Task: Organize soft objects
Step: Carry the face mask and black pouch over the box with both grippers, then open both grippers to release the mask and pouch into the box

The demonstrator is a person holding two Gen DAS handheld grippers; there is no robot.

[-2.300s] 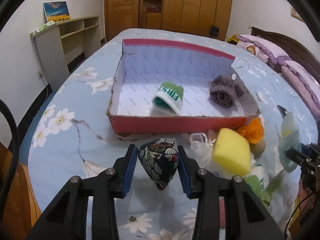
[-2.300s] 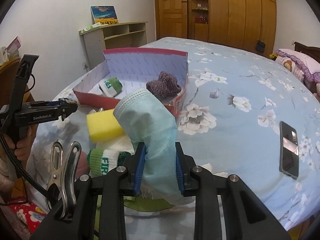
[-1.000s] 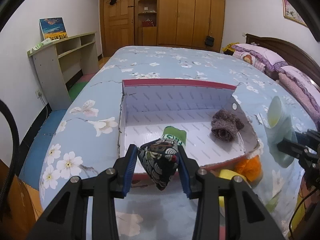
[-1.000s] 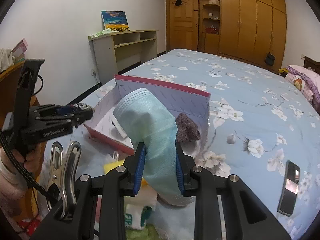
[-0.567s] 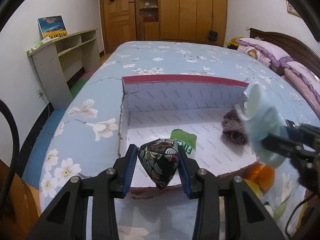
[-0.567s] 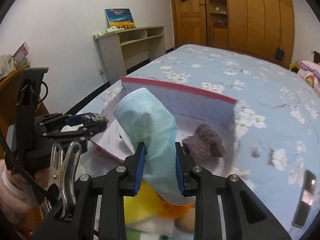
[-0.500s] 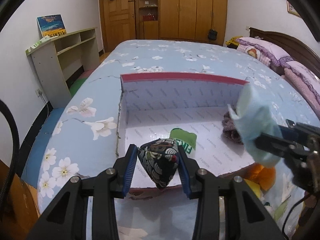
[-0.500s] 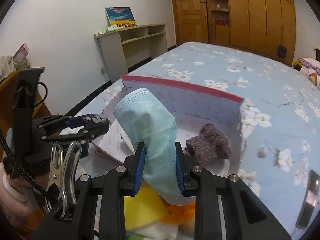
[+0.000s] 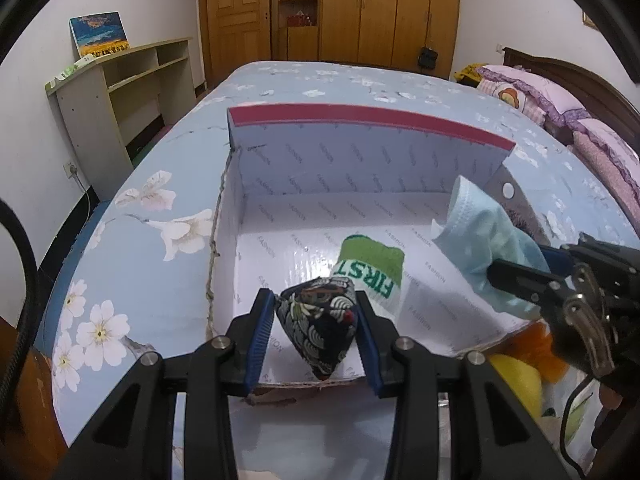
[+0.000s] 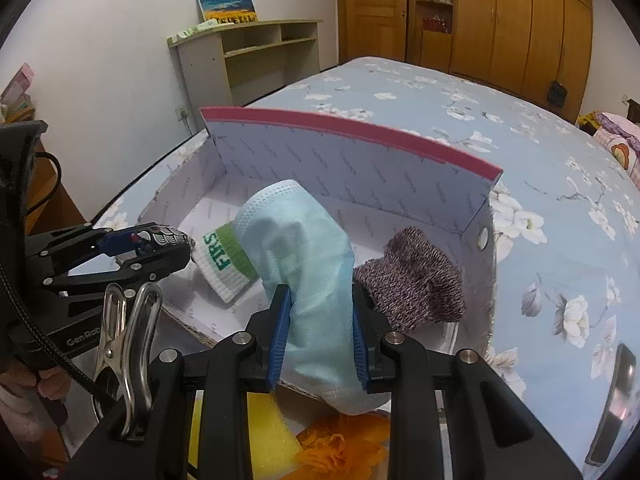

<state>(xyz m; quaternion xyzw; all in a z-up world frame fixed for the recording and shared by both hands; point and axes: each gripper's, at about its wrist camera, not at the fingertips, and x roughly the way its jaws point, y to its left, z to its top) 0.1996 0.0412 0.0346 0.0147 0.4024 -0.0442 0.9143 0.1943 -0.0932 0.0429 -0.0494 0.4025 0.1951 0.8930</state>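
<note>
A bed (image 10: 540, 168) with a blue flowered sheet carries an open cardboard box (image 9: 372, 120) with a red rim. A yellow sponge (image 10: 264, 436) and an orange pompom (image 10: 340, 440) lie just beside the box; a phone (image 10: 614, 400) rests well apart.

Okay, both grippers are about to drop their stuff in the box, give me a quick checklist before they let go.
1. Left gripper shut on the patterned pouch: ok.
2. Right gripper shut on the blue face mask: ok.
3. Pouch above the box floor, past its near wall: ok.
4. Mask fully over the box: cannot tell, its lower end hangs at the near edge.
5. Bare floor left in the box beside the green-cuffed sock and knit sock: ok.
6. Grippers apart from each other: ok.
</note>
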